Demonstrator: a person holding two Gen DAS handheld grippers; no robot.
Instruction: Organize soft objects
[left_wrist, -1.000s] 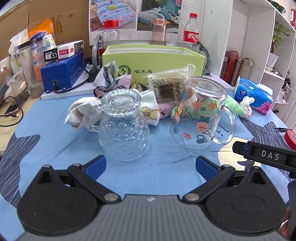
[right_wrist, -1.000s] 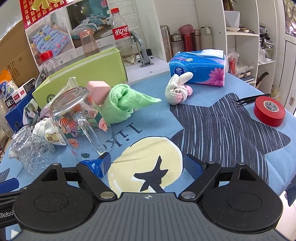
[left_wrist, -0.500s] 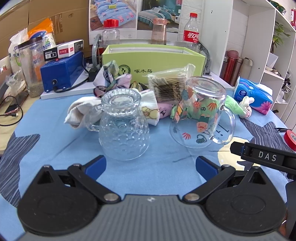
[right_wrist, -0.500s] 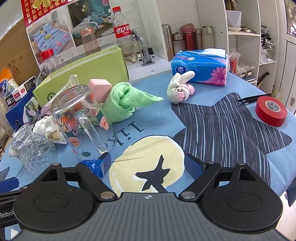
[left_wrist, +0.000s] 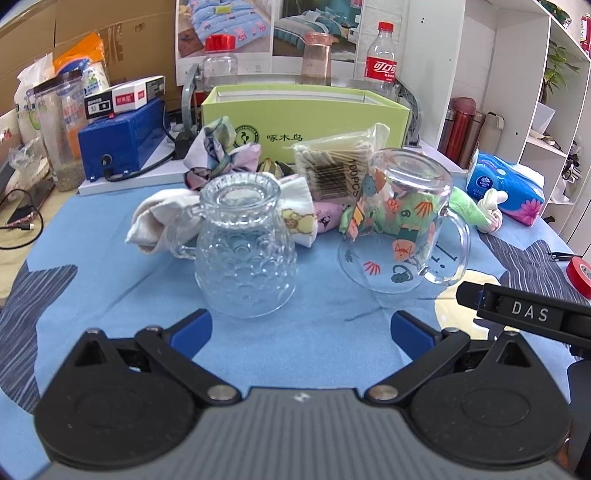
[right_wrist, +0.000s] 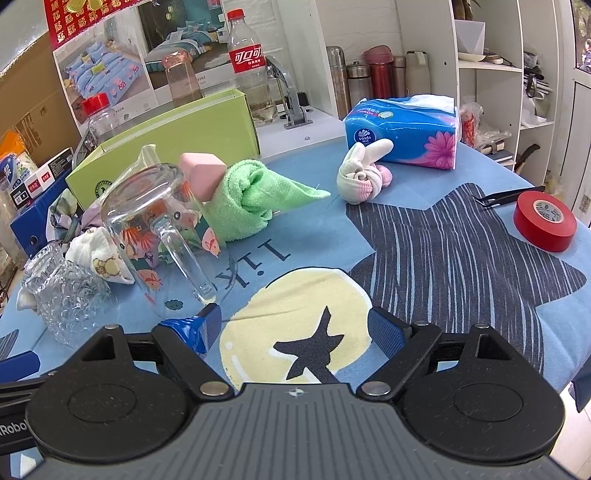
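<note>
Left hand-held gripper (left_wrist: 299, 328): jaws spread wide with nothing between them, low over the blue patterned cloth on the tabletop (left_wrist: 110, 236), facing the two glasses.
Right hand-held gripper (right_wrist: 295, 328): also spread wide and holding nothing, above the yellow moon print; its left blue fingertip (right_wrist: 207, 325) sits just beside the rim of the printed mug.
Textured clear glass mug (left_wrist: 245, 251): upside down on the cloth, directly ahead of the left hand-held gripper.
Clear glass mug with colourful cartoon prints (left_wrist: 402, 221): upside down too, tilted, handle toward the right.
Rolled white sock with a yellow cartoon figure (left_wrist: 162, 214): lies behind the textured mug, touching it.
Rolled green towel (right_wrist: 247, 199): behind the printed mug, with a pink sponge block (right_wrist: 201, 173) against its left side.
Knotted white and pink sock (right_wrist: 364, 179): well apart from the towel, just in front of the blue tissue pack (right_wrist: 402, 131).
Crumpled patterned cloth (left_wrist: 218, 155): in front of the open light-green box (left_wrist: 306, 122).
Bag of cotton swabs (left_wrist: 338, 166): leans between the box and the mugs.
Red tape roll (right_wrist: 545, 221): at the cloth's right edge.
</note>
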